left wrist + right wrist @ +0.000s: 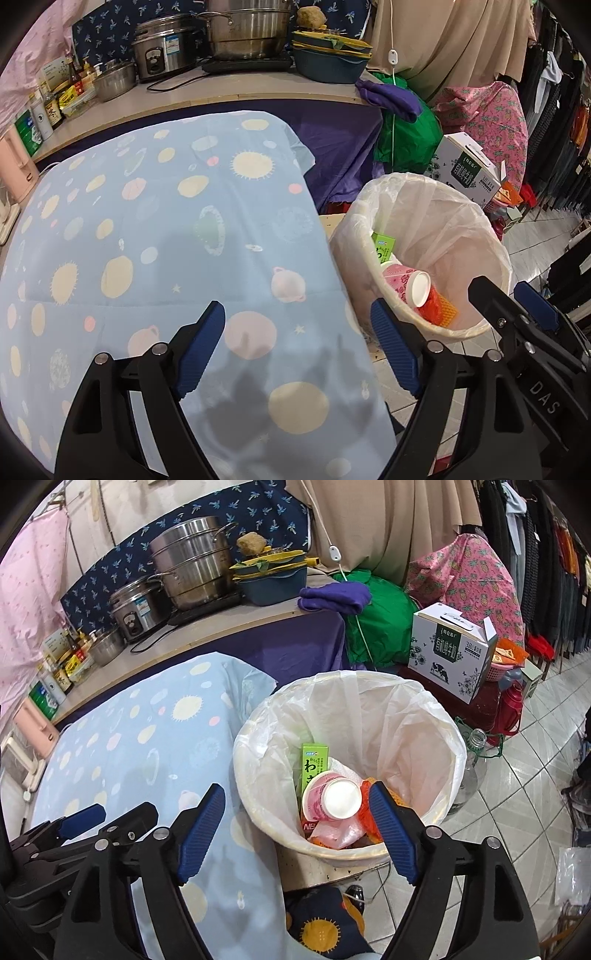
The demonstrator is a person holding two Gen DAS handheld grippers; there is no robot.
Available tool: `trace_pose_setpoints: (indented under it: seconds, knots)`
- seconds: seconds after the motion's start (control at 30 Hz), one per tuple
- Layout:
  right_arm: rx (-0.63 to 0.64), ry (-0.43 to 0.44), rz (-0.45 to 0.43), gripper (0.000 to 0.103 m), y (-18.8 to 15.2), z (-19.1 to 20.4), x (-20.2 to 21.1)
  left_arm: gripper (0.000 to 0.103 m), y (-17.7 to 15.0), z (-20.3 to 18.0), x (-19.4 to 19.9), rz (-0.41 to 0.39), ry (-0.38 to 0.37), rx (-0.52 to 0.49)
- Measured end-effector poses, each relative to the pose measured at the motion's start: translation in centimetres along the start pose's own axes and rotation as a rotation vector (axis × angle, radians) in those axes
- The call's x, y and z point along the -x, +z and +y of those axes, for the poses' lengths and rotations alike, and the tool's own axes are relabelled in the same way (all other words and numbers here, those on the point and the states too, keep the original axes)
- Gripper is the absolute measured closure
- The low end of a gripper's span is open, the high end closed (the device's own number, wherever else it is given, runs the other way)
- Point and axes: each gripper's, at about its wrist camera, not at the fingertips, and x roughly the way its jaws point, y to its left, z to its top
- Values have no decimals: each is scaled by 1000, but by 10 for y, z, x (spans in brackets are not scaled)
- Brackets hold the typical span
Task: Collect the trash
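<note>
Trash fills the bottom of the white lined bin [436, 738] just beside our tabletop [166, 229], which wears a light blue cloth printed with suns and planets. Inside the bin we see a pink paper cup [334, 797] lying on its side, white base toward us, a green carton [314, 766] standing against the bin's left wall, and an orange mesh piece [441, 308] touching the cup. Our left gripper [297, 350] hovers over the cloth's edge, jaws spread wide with nothing between them. Our right gripper [297, 825] hangs above the bin's near rim, jaws likewise released and empty. Behind the bin a white milk box [448, 651] sits near a green bag [384, 627]; steel pots [192, 561] stand on the far counter.
</note>
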Motion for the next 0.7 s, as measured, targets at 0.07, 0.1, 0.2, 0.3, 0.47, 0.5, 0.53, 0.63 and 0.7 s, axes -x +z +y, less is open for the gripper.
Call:
trace_pose_setpoints:
  seconds: [0.07,0.1,0.2,0.3,0.47,0.5,0.53,0.63,0.7]
  knots:
    - [-1,6,8,19,-2,1,0,24,-3,5,1,0,5,6]
    - [-3,13,15,19,-3,2,-1,22,-4,8,2,1,7,10]
    - [-7,20,45,18,-6,4,-6,21,-8,13,2,7,12,16]
    - [-7,13,46,17,-10,7,-5,20,-11,15,2,7,16,14]
    - [8,-19,42,7,-12,8,-3,17,-14,19,1,17,18,20]
    - [9,-26,43,7,-13,8,-2,16,-15,18,1,20,17,20]
    - [10,-31,45,7,-14,7,-1,15,-16,18,1,23,16,18]
    - [10,-60,49,7,-15,4,2,15,-17,14,2,31,14,5]
    - [10,-78,51,7,-16,1,5,15,-18,11,3,38,9,-6]
